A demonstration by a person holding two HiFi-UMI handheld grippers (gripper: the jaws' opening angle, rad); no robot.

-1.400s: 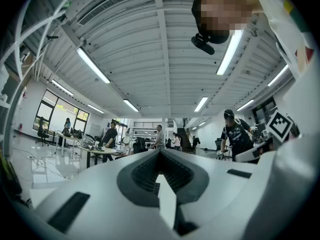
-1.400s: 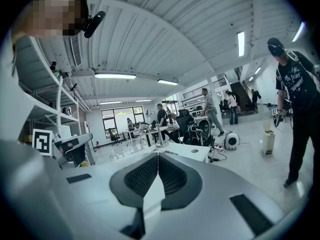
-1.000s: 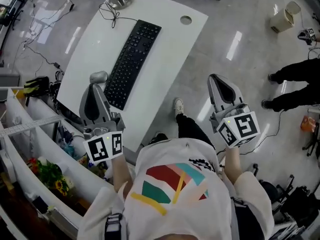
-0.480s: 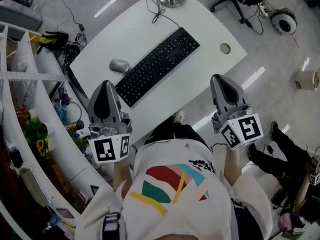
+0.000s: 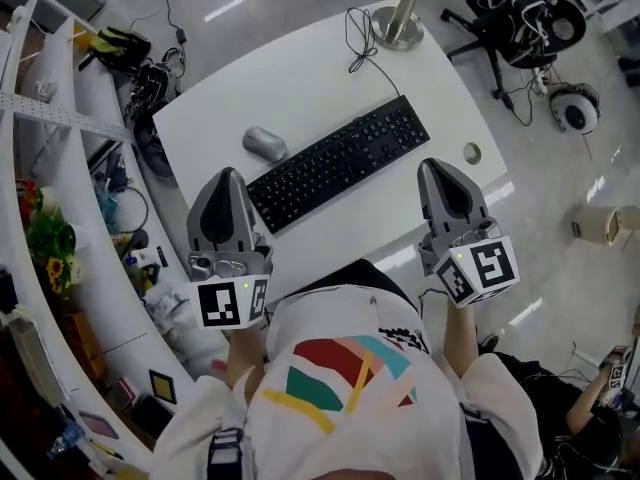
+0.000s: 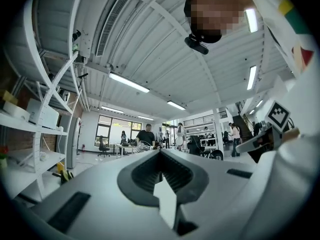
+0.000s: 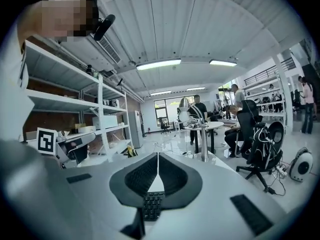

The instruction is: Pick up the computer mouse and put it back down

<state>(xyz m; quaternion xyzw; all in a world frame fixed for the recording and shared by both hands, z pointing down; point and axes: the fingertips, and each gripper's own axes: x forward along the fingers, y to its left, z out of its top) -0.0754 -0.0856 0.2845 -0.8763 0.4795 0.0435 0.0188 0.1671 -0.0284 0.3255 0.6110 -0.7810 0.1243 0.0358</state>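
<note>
A grey computer mouse (image 5: 265, 144) lies on the white desk (image 5: 300, 78), just left of a black keyboard (image 5: 340, 160). My left gripper (image 5: 227, 174) hovers over the desk's near edge, a short way behind the mouse and apart from it. It is shut and holds nothing, and its jaws meet at the tip (image 6: 160, 153). My right gripper (image 5: 438, 166) hangs at the desk's right near edge, beside the keyboard's right end. It is also shut and empty (image 7: 157, 155). Part of the keyboard (image 7: 152, 204) shows below its jaws. Neither gripper view shows the mouse.
A monitor stand base (image 5: 400, 30) with a cable sits at the desk's far end, and a cable hole (image 5: 472, 153) is near the right edge. White shelving (image 5: 60, 168) with clutter runs along the left. An office chair (image 5: 520, 18) stands at the far right.
The desk has swung round in the head view and now lies square in front. Both grippers have come over its near edge, the left one closer to the mouse. Both stay shut.
</note>
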